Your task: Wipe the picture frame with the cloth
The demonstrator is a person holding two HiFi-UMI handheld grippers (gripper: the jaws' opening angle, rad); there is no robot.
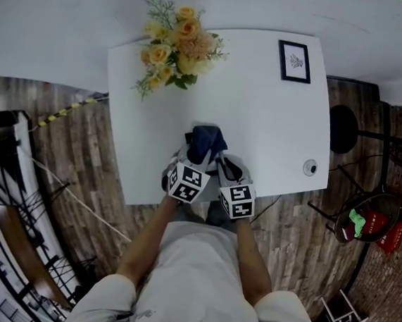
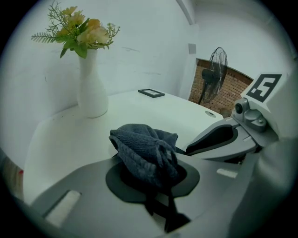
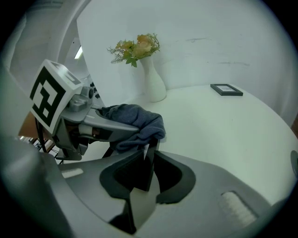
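Our left gripper is clamped on the bunched cloth, and the right gripper, jaws together, seems to nip its hem. The smooth white table is wide; we should carry the soft knitted wad to the far right, where the small flat black-edged picture frame lies, and press lightly.

no words, numbers or brand names can be read anywhere. the cubes on the left gripper and right gripper carry only black-and-white square patterns, not letters. the picture frame, at the far right corner of the table, shows a small dark drawing with nothing legible.
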